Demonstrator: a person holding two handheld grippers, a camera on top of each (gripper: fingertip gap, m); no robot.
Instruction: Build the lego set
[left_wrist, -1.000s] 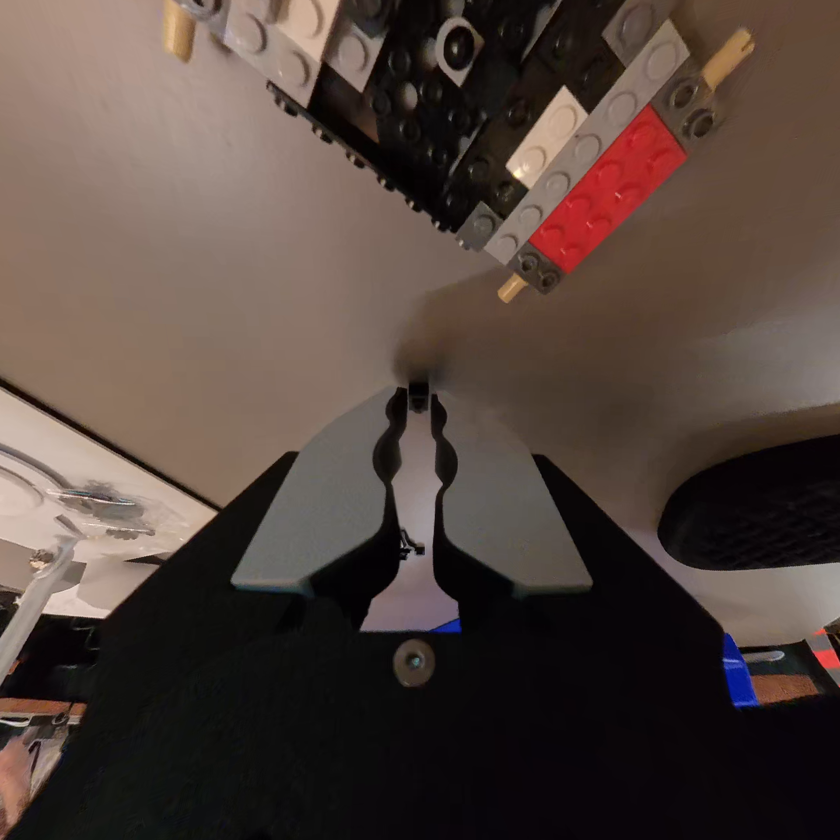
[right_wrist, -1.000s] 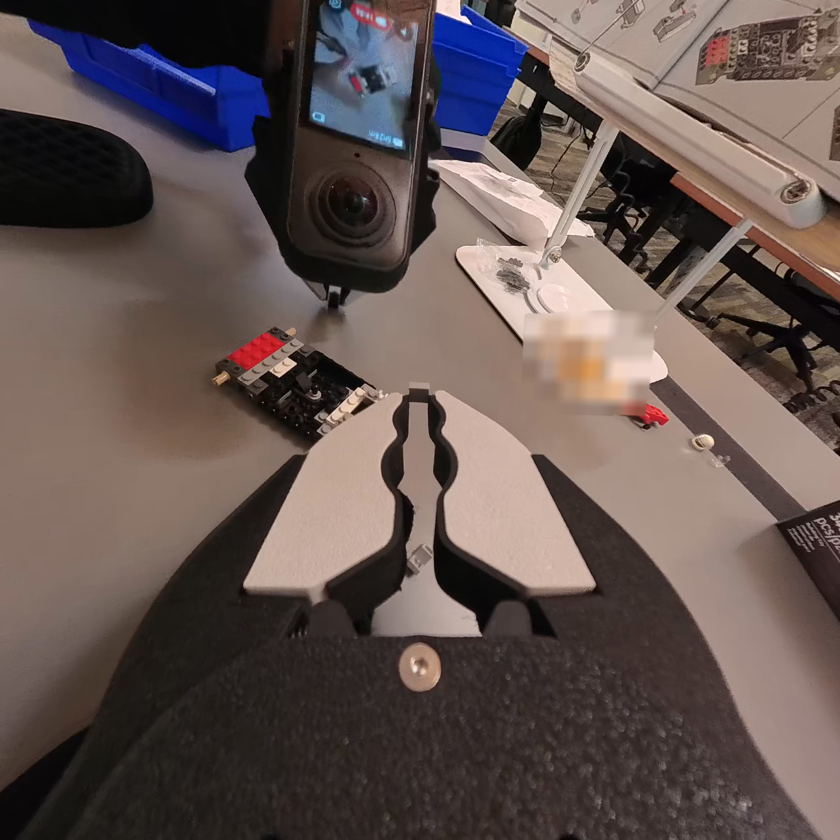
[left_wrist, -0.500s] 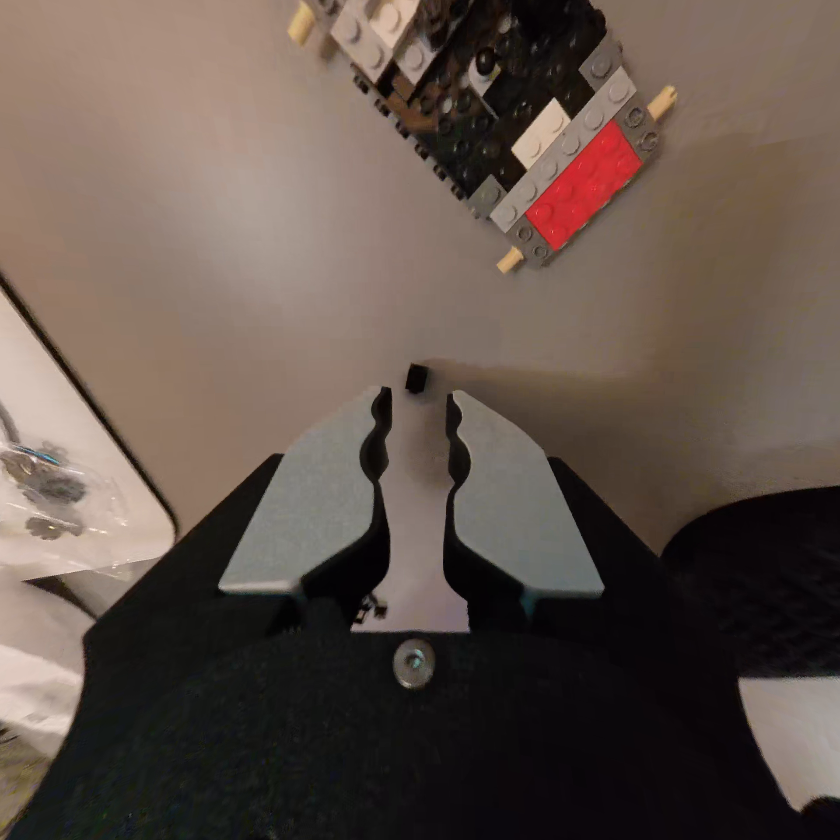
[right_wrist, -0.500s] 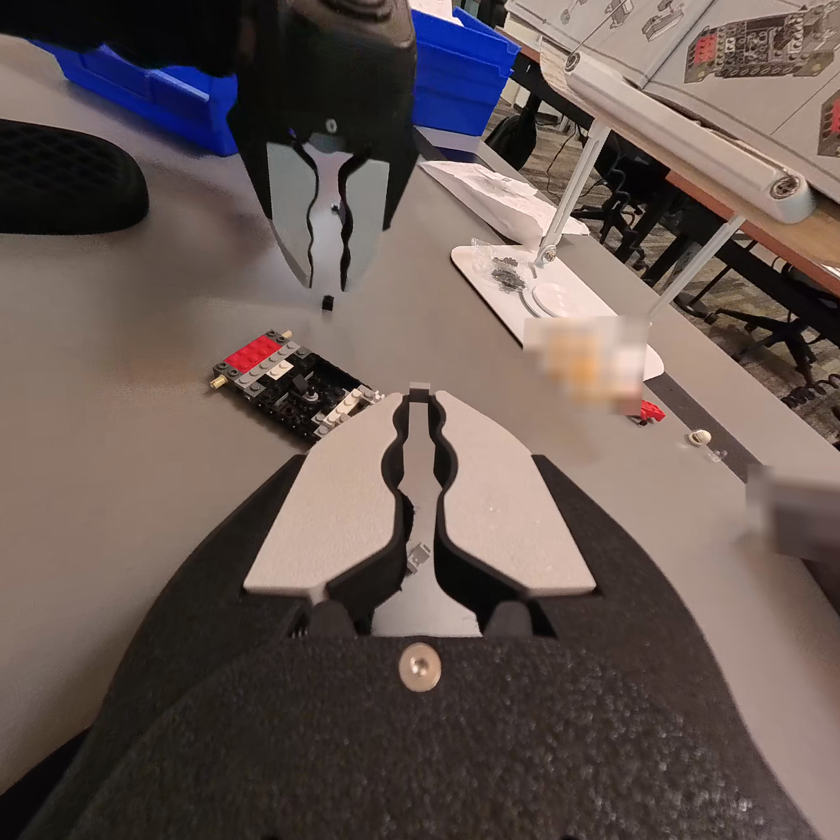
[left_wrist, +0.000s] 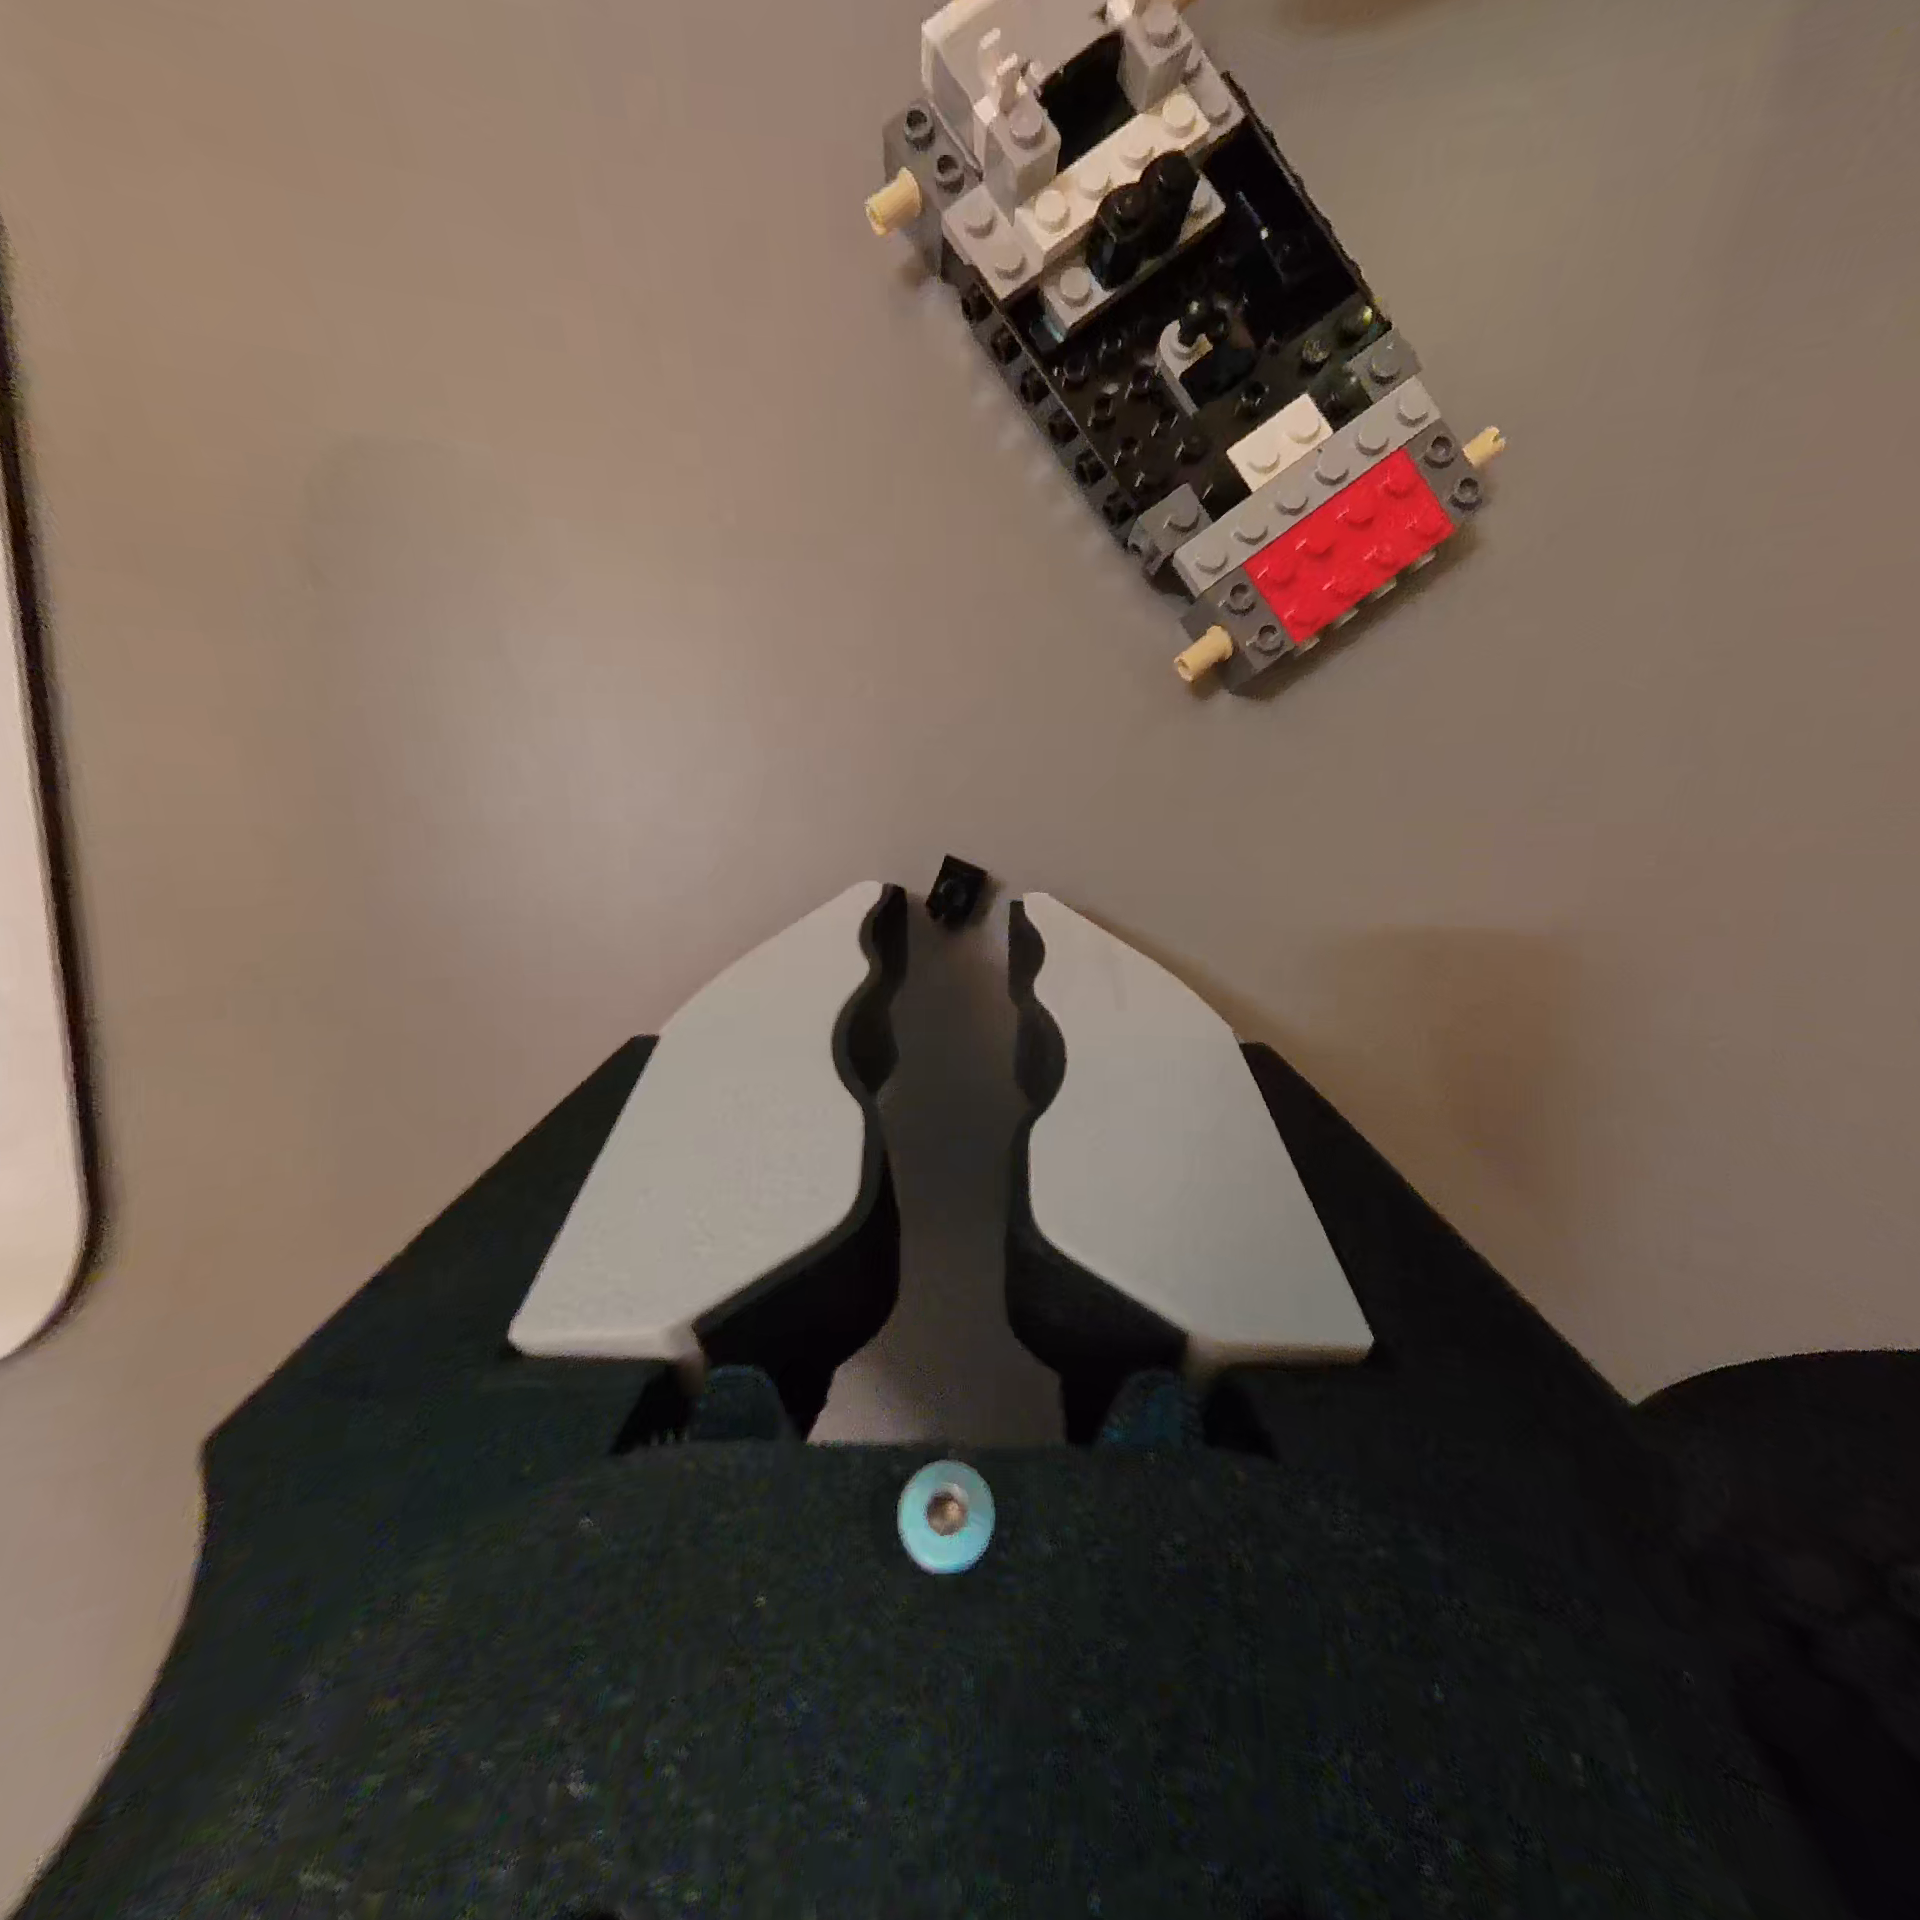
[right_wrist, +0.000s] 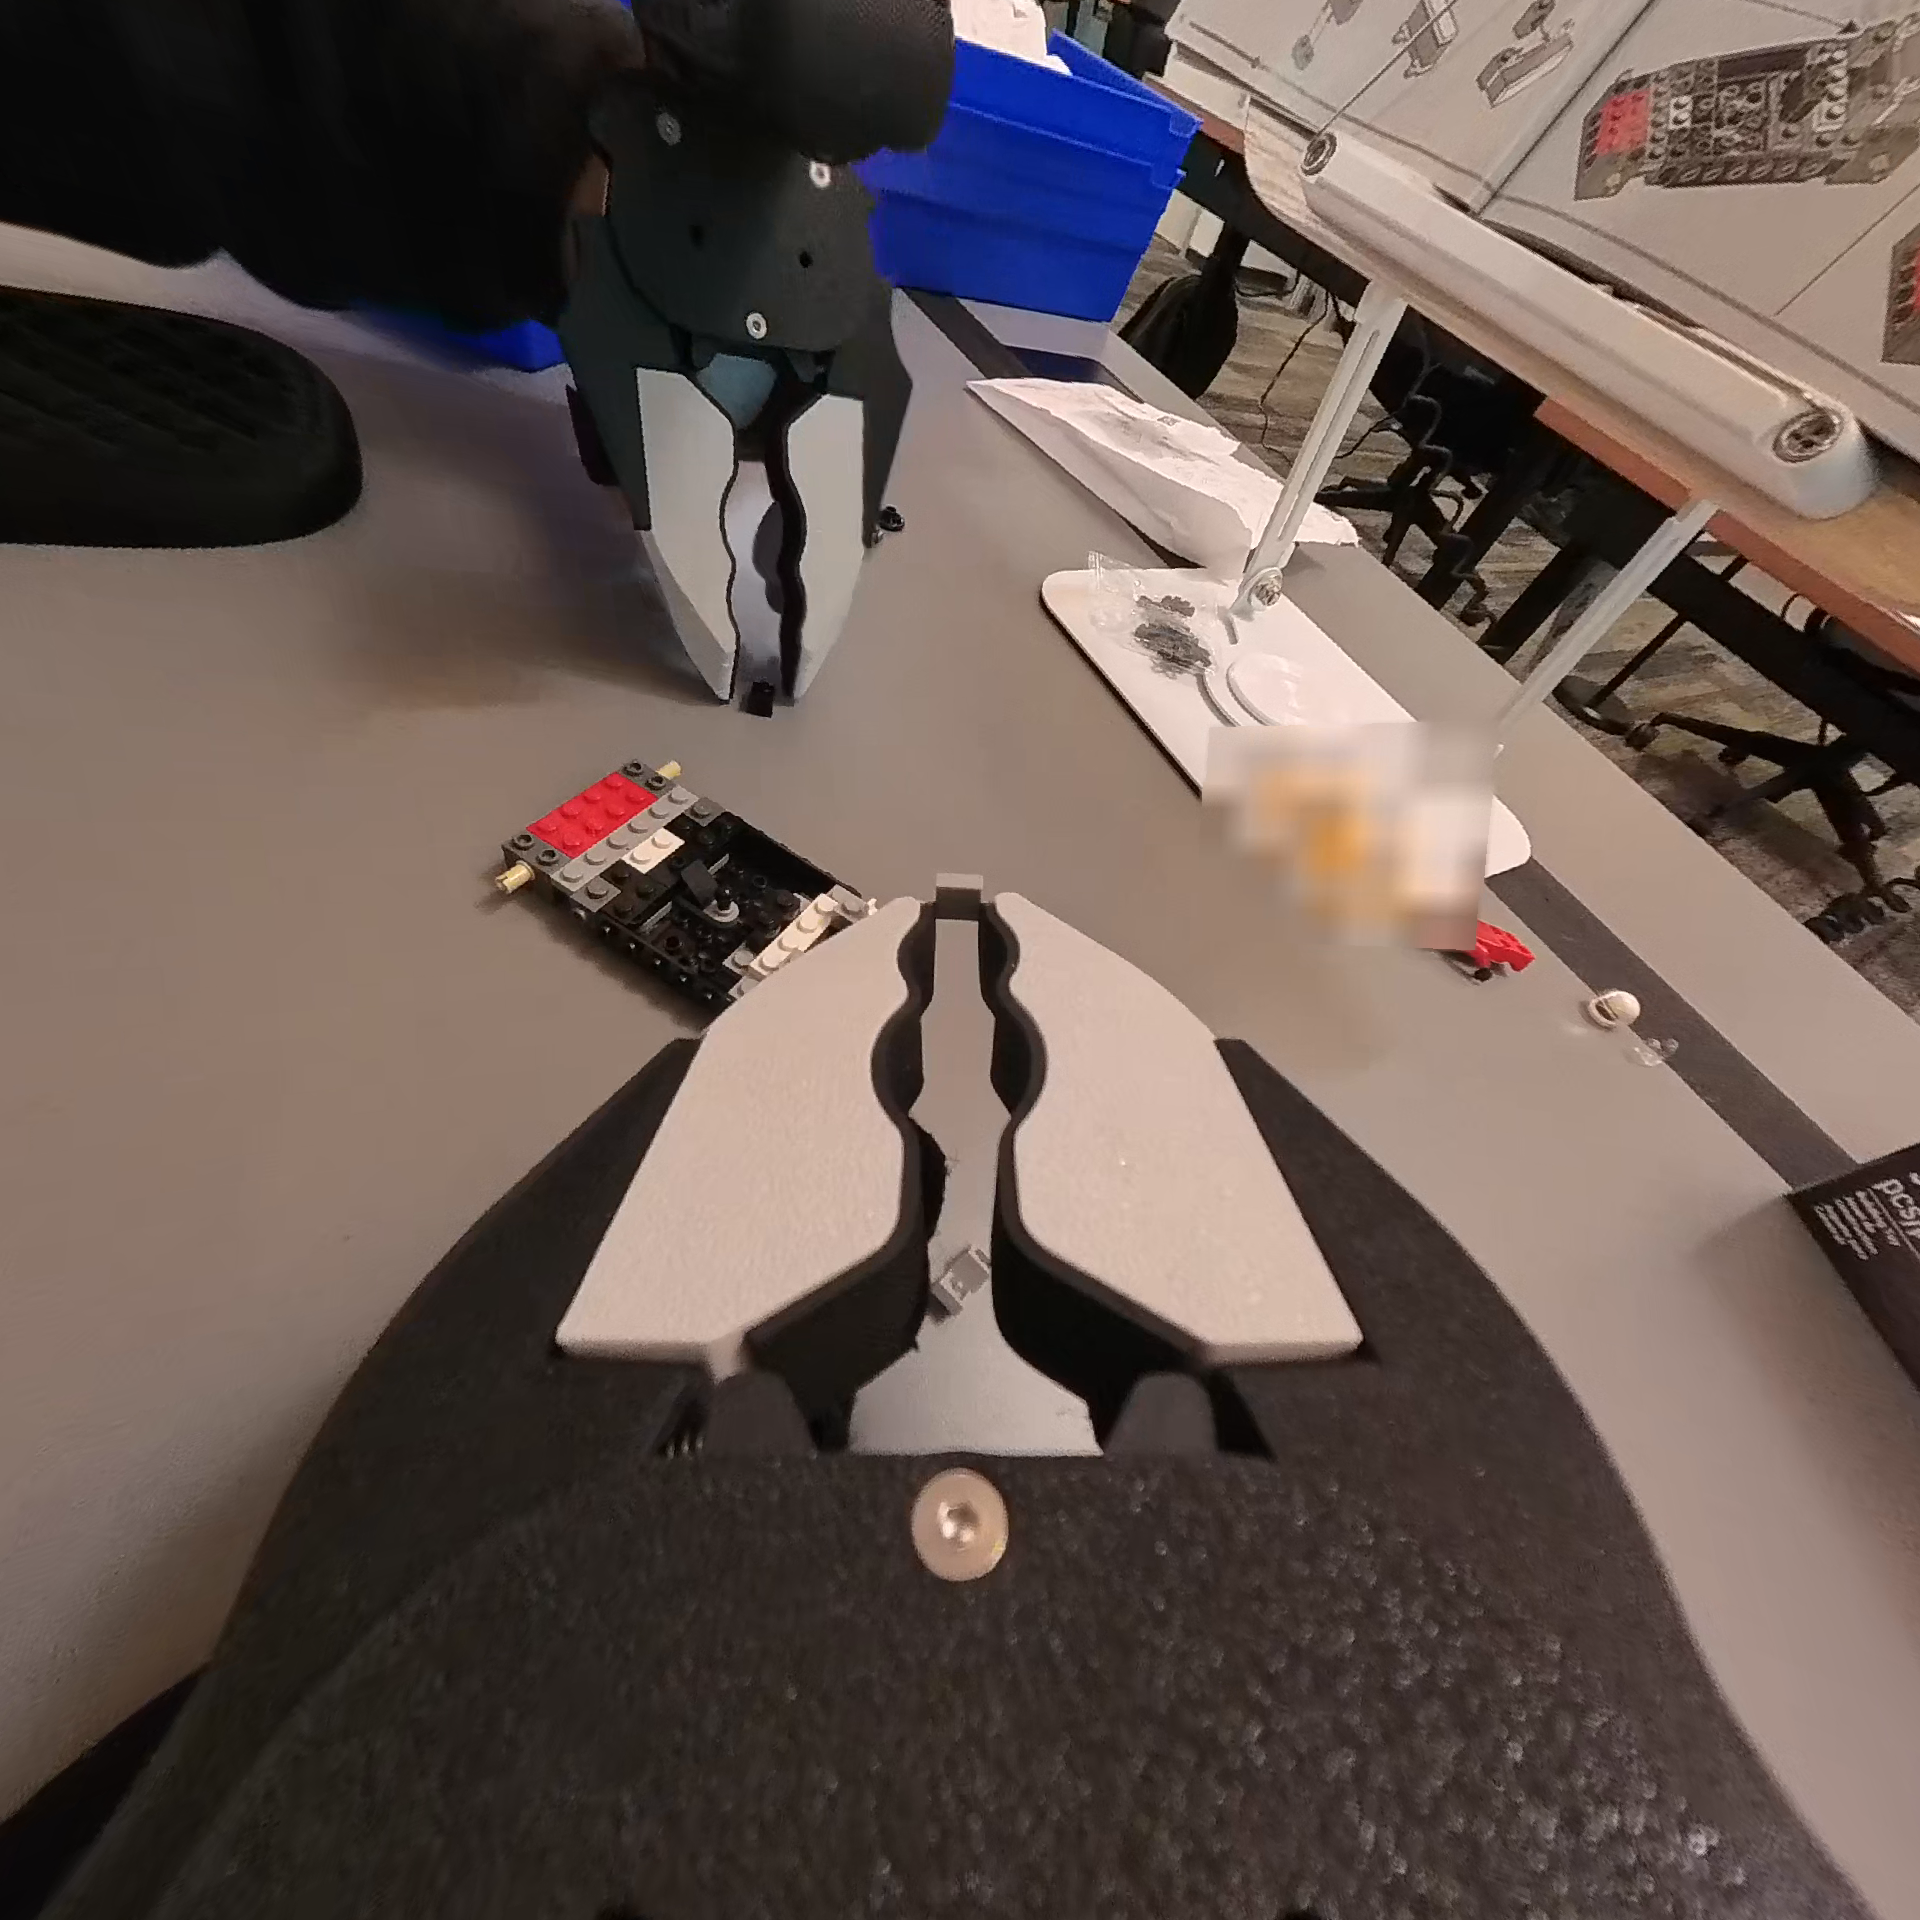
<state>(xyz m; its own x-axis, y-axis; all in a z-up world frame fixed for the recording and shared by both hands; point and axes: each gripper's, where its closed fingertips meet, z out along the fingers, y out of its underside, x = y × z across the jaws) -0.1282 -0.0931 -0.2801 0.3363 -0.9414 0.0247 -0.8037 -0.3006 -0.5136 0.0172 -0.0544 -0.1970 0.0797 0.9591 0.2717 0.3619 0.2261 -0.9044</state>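
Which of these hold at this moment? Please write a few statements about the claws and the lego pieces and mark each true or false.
1. The left claw is open, with a small black piece between its tips. True.
2. The right claw is empty. False: it is shut on a small grey piece.
3. A red plate sits at one end of the lego model. True.
4. A claw holds the lego model off the table. False: the model lies on the table and neither claw touches it.
5. The blue bins stand between the two claws. False: they are at the far side of the table, behind the left claw.
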